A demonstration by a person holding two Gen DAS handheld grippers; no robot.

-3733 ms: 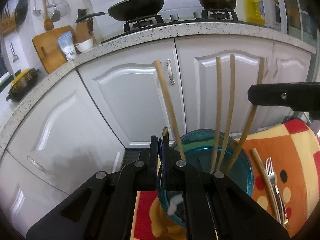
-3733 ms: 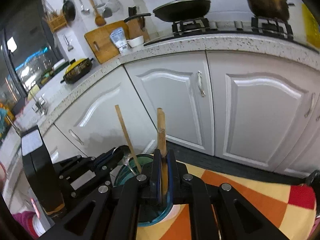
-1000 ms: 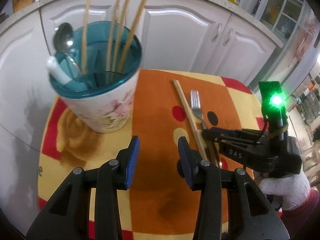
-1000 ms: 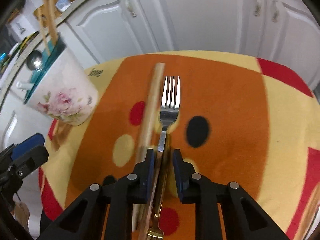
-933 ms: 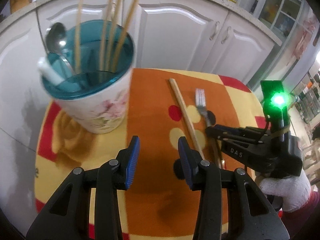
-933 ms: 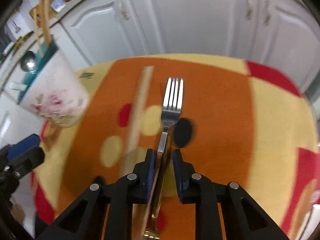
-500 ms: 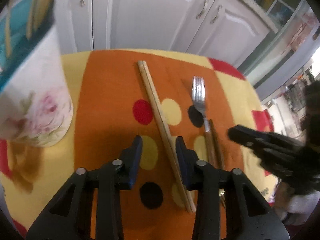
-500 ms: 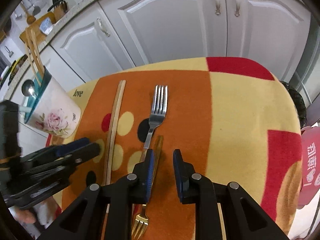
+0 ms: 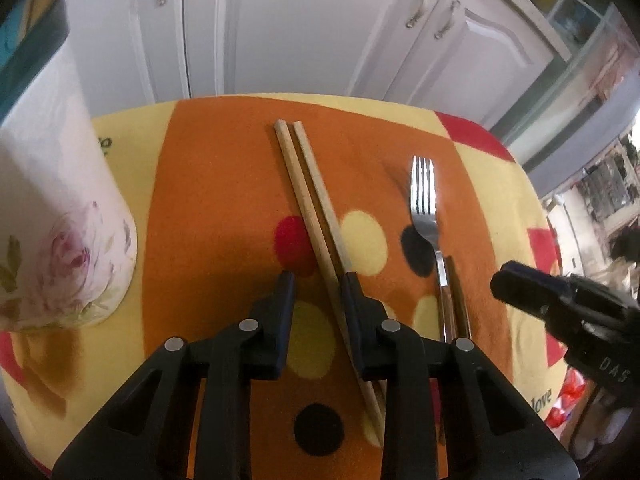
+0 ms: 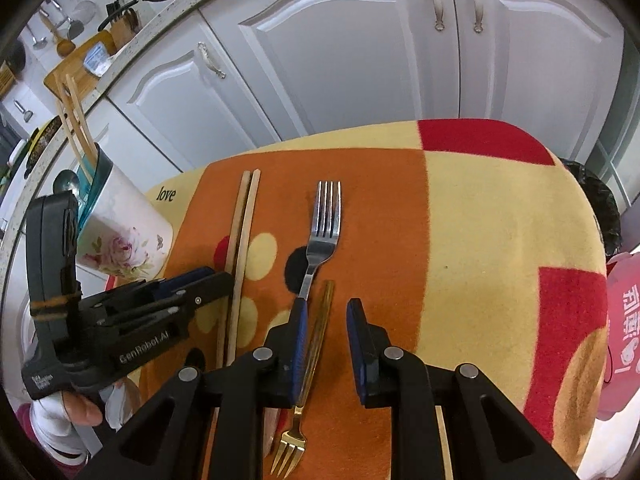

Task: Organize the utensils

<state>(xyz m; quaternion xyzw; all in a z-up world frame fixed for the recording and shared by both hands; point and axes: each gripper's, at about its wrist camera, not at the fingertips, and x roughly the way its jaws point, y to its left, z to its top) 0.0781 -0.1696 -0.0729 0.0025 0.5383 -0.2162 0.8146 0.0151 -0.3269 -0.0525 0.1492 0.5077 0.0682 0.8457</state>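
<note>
Two wooden chopsticks (image 9: 316, 208), steel fork (image 10: 320, 236), fleecy cloth (image 10: 480, 240); both tongs (image 9: 316, 284) (image 10: 326, 312) parted.

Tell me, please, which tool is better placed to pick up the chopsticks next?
The left tool: it is open right at the chopsticks, one finger touching them. The right tool is open over the gold fork.

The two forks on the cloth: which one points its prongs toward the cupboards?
The silver fork; the gold fork beside it lies reversed, prongs toward the camera.

Shiny metal fork (image 10: 325, 224), matt wooden chopsticks (image 10: 242, 240), seemingly fleecy cloth (image 10: 480, 240).
</note>
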